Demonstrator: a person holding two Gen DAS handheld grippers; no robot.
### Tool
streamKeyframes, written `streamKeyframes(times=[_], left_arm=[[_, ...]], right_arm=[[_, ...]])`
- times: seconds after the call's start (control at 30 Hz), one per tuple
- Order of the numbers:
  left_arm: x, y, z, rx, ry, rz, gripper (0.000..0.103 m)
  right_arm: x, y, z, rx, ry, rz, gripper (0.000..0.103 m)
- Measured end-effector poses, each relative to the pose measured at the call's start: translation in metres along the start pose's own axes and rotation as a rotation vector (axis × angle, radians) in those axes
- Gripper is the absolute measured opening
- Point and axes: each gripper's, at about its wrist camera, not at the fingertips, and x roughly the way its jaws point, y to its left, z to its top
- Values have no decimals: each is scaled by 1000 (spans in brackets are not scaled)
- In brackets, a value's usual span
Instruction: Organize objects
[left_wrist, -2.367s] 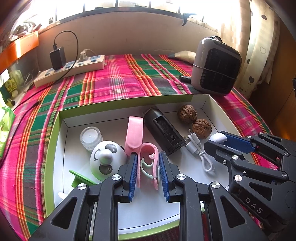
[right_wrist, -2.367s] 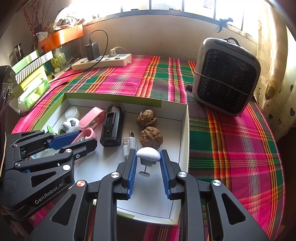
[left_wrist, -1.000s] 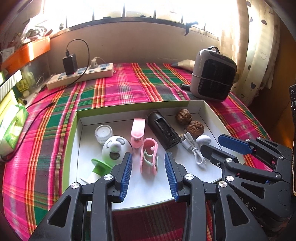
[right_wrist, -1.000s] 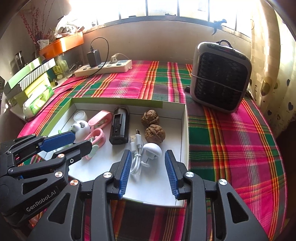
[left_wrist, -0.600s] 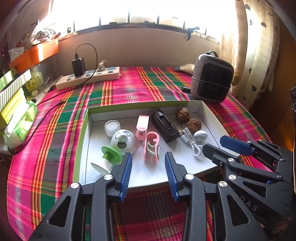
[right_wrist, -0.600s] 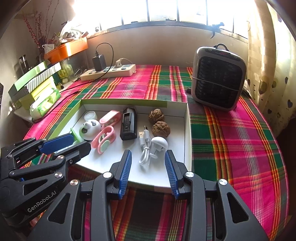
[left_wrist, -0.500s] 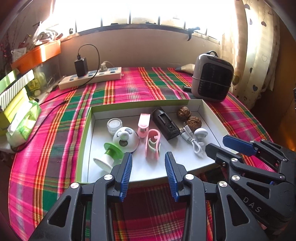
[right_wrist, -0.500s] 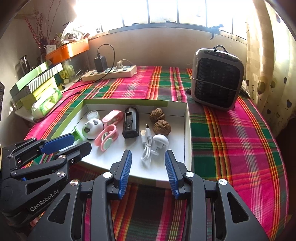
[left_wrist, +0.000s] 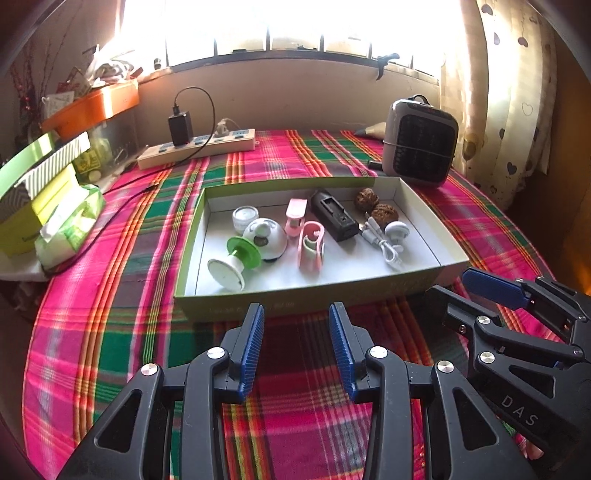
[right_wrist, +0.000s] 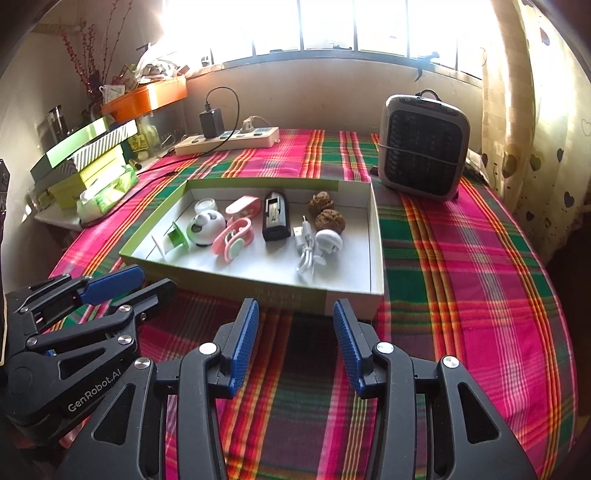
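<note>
Your plaid-covered bench (left_wrist: 110, 332) fills the frame, and the green-edged box (left_wrist: 306, 299) sits mid-frame with every small item inside: black charger (left_wrist: 334, 218), pink clip (left_wrist: 311, 245), walnuts (left_wrist: 384, 213), white cable (left_wrist: 384, 251). Both your left hand-held gripper (left_wrist: 296, 345) and right hand-held gripper (right_wrist: 295, 343) hover empty at the lower edge, jaws apart. Sorting looks finished; next, just check for strays.

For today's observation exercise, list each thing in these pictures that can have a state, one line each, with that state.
left claw: open, empty, short of the box.
right claw: open, empty, short of the box.
box: lidless, items inside.
green-and-white spool: lying on its side.
white cable: loosely bundled, unplugged.
black charger: plugged into the power strip.
heater: upright; on or off cannot be told.
</note>
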Motion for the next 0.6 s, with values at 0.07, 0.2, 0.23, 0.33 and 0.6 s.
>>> streamKeyframes(times=[0.07, 0.2, 0.23, 0.33, 0.6], left_arm=[[-2, 0, -5, -2, 2, 0, 35], [-2, -1, -17, 8, 39, 22, 35], [-3, 0, -20, 6, 45, 25, 35], [-4, 2, -28, -1, 57, 37, 35], [-8, 4, -41, -22, 74, 52, 35]], right_arm=[[-1, 2, -5, -2, 9, 1, 44], [2, 5, -18, 2, 40, -1, 44], [1, 6, -21, 0, 46, 0, 44], [1, 8, -30, -6, 63, -11, 44], [-7, 8, -44, -3, 78, -20, 44]])
